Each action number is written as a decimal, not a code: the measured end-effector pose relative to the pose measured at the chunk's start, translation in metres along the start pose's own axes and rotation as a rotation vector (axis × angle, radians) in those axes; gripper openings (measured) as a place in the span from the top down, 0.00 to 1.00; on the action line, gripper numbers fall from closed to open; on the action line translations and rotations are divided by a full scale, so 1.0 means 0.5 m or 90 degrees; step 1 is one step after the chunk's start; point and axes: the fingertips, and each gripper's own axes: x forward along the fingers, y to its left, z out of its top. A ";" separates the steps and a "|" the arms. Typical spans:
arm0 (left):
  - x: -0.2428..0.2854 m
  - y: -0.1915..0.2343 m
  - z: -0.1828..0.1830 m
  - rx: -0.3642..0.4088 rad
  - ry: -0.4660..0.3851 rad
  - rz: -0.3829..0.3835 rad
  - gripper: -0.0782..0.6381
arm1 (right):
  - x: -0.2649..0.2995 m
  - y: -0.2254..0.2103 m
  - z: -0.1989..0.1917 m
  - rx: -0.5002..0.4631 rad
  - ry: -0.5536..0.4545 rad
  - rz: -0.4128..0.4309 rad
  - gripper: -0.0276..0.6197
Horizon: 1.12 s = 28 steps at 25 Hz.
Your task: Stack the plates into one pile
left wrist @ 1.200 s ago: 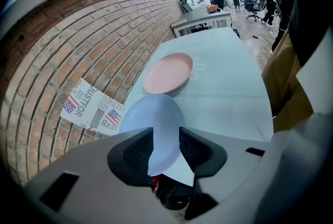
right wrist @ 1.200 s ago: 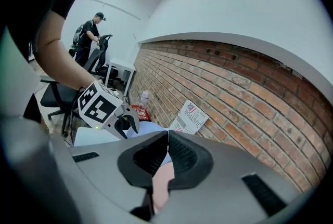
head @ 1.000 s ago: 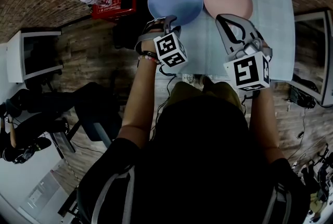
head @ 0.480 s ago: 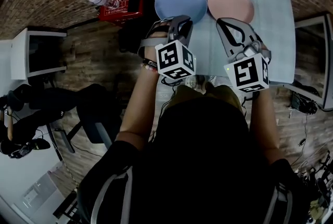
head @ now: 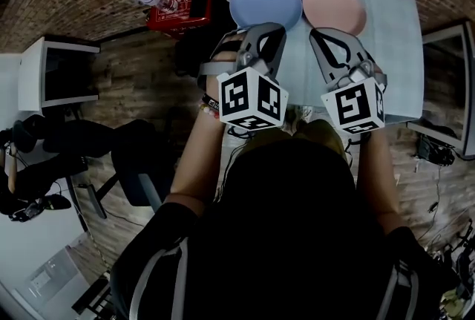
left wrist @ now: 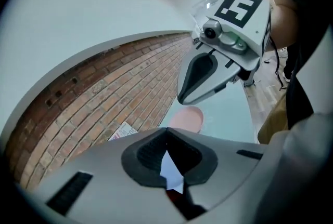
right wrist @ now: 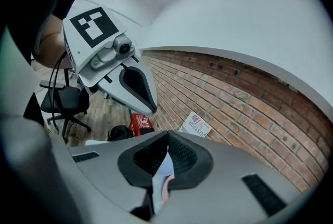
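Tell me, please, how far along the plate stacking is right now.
Done: nothing is stacked yet. The blue plate and the pink plate lie side by side, apart, on the table.
In hand: nothing. The left gripper and the right gripper are both shut and empty, short of the plates.
Left: grip one plate and set it on the other.

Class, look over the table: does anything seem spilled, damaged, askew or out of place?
Nothing stands out. The blue plate and the pink plate lie flat, side by side on the table. Both look whole and empty, and they are not yet stacked.
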 end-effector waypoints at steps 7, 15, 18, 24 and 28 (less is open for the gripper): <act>0.003 -0.009 0.005 0.029 -0.004 0.006 0.86 | -0.012 0.024 0.002 0.004 0.001 0.001 0.90; 0.064 -0.011 0.044 0.022 0.007 0.015 0.86 | -0.021 -0.039 -0.037 -0.004 -0.007 0.003 0.90; 0.097 -0.014 0.079 0.029 0.011 0.026 0.86 | -0.033 -0.084 -0.057 -0.006 -0.013 0.007 0.90; 0.162 -0.023 0.154 0.020 0.027 0.053 0.86 | -0.060 -0.173 -0.116 -0.005 -0.034 0.020 0.90; 0.201 -0.021 0.197 -0.001 0.035 0.084 0.86 | -0.075 -0.218 -0.151 -0.013 -0.052 0.041 0.90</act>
